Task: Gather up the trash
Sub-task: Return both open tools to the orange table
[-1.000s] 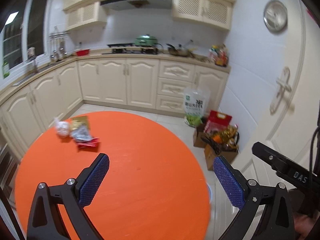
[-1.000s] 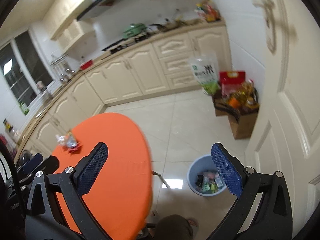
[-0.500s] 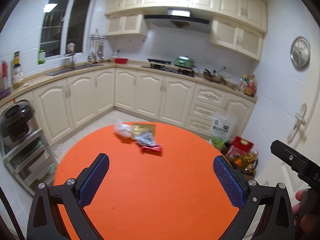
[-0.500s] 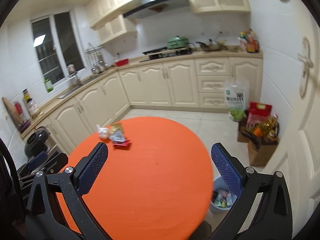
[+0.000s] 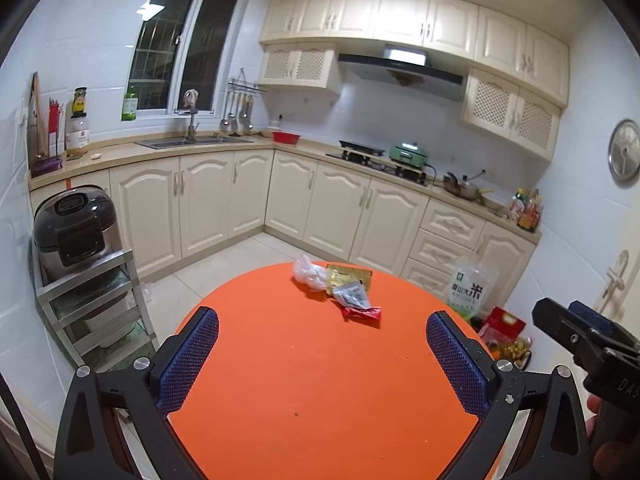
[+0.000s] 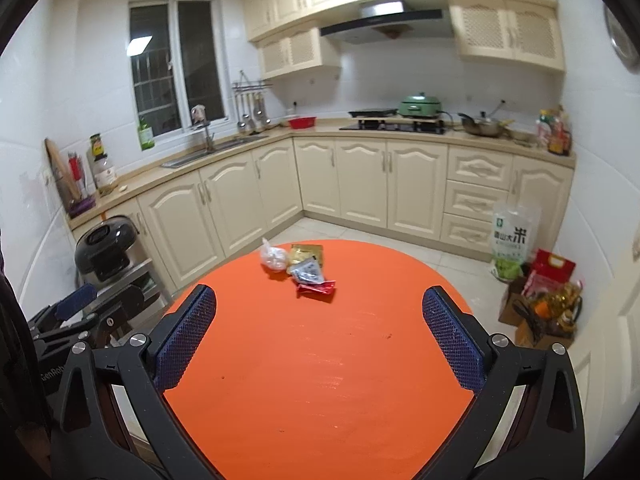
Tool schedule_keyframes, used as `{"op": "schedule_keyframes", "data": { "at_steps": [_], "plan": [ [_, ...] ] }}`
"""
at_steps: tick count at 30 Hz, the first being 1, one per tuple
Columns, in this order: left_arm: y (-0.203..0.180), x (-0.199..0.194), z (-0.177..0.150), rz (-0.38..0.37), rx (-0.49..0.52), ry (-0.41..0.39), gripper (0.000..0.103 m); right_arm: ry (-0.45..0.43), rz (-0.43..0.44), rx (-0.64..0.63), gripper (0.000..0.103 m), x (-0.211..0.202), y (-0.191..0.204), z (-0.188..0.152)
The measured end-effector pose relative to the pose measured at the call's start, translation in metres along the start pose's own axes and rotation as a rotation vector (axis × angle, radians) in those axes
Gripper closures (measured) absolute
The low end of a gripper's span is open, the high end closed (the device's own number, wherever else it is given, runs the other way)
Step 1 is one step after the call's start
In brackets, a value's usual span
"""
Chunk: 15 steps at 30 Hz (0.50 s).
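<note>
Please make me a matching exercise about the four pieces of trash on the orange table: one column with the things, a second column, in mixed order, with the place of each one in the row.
Things:
1. white plastic bag
2. gold packet
3. silver packet
4. red wrapper

Places:
A. nearest to the grippers
B. between the gold packet and the red wrapper
C. at the left end, near the table edge
D. at the far edge, right of the white plastic bag

Pairs: 1-C, 2-D, 3-B, 4-A
</note>
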<state>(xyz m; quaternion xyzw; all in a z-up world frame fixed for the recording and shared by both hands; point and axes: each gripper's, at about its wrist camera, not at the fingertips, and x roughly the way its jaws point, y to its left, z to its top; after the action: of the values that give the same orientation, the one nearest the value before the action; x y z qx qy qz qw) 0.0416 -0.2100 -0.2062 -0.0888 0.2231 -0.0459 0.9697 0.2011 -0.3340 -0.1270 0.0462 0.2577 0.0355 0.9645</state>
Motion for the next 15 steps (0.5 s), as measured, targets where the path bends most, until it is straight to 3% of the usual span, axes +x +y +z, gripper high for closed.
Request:
{"op": "schedule_keyframes", "data": {
  "at_steps": [7, 15],
  "plan": [
    [0.008, 0.031, 0.008, 0.014, -0.014, 0.036, 0.001, 0.063, 0.022, -0.015, 0.000, 0.040, 0.003, -0.003],
    [0.023, 0.113, 0.046, 0.034, -0.034, 0.133, 0.001, 0.192, 0.039, -0.007, 0.000, 0.126, -0.013, -0.013]
  ]
}}
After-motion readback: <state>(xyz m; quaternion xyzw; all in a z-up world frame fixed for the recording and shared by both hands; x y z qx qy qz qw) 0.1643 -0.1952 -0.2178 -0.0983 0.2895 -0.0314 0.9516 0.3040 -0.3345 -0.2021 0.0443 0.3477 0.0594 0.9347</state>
